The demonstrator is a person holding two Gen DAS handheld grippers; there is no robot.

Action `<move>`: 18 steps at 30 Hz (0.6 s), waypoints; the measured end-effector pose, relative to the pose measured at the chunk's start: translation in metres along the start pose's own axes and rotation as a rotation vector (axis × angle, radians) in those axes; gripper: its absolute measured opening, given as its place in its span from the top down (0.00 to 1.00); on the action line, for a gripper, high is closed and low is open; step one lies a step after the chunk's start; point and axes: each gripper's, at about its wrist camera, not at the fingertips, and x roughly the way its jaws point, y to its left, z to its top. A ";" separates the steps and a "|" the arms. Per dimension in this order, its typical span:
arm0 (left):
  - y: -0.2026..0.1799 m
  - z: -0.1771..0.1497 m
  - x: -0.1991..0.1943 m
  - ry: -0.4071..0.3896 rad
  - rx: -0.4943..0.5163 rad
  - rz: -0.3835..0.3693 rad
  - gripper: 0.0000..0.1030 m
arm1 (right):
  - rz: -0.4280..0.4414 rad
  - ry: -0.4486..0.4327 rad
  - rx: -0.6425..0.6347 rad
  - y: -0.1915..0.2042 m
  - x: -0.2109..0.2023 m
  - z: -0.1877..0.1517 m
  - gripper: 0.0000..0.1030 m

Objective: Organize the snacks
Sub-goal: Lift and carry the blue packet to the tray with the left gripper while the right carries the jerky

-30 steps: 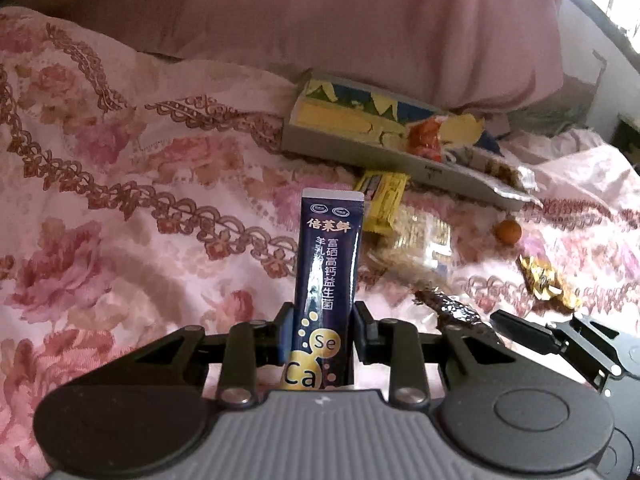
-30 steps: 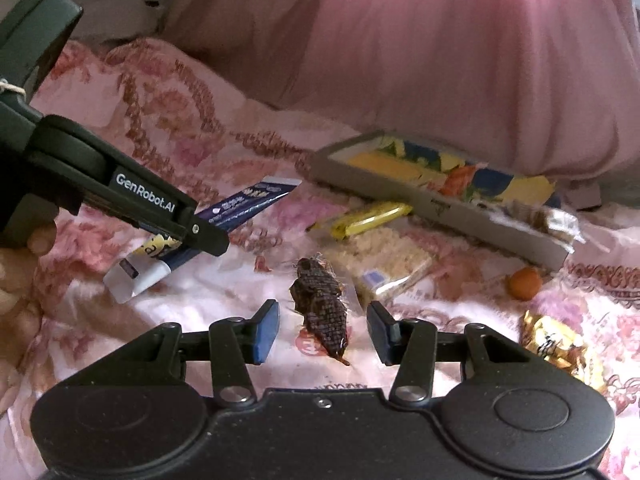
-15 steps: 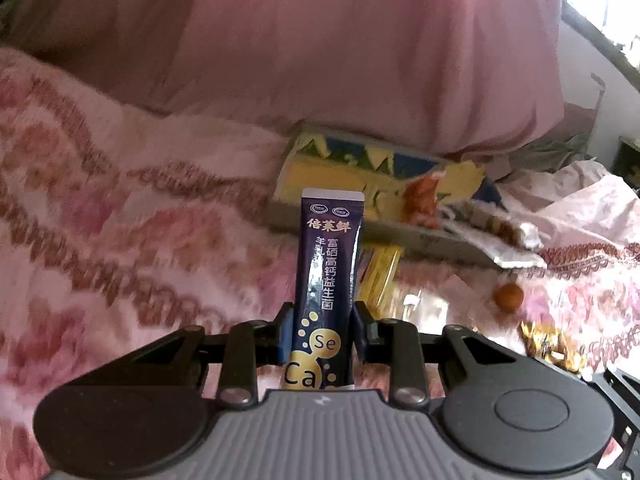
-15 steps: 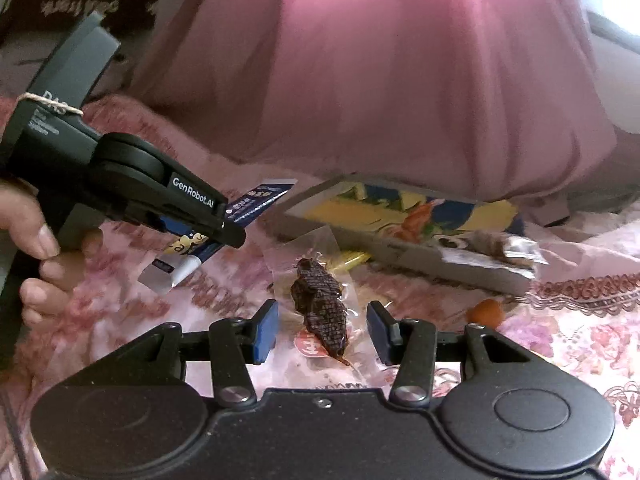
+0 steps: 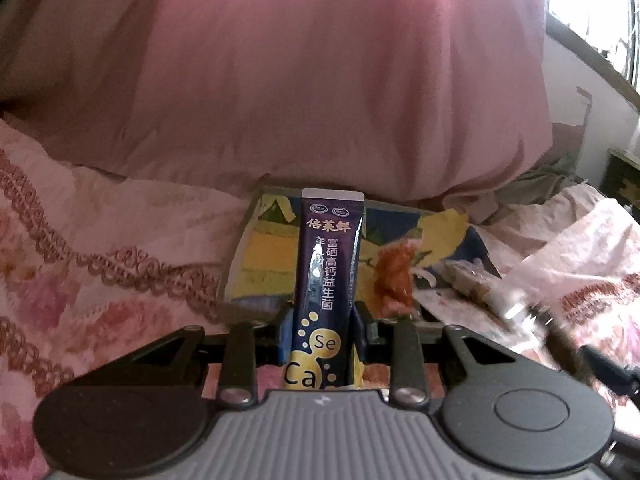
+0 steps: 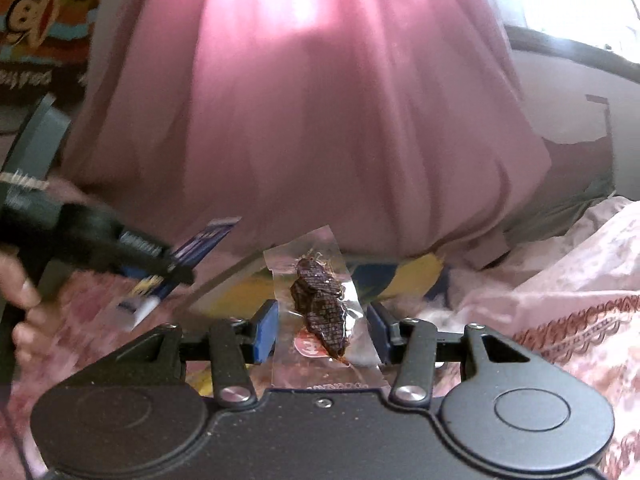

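Left gripper (image 5: 322,330) was clamped on the dark blue sachet (image 5: 327,280), held upright in front of the tray (image 5: 260,256). Right gripper (image 6: 322,330) pinched a clear-wrapped dark snack (image 6: 320,304), above the floral bedspread (image 6: 580,320).

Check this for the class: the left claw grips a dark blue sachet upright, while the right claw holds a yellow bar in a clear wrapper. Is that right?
One detail is wrong. The right claw holds a dark brown dried snack in a clear wrapper, not a yellow bar; the right wrist view shows it. The left claw does grip the dark blue sachet upright.
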 end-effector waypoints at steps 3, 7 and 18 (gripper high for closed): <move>-0.003 0.013 0.018 0.005 0.012 0.028 0.68 | -0.018 -0.018 0.034 -0.014 0.025 0.011 0.51; -0.006 0.027 0.044 0.028 0.002 0.059 0.68 | -0.017 -0.024 0.007 -0.023 0.055 0.018 0.51; -0.009 0.039 0.110 0.103 -0.066 0.100 0.68 | -0.006 0.064 -0.038 -0.030 0.105 0.014 0.51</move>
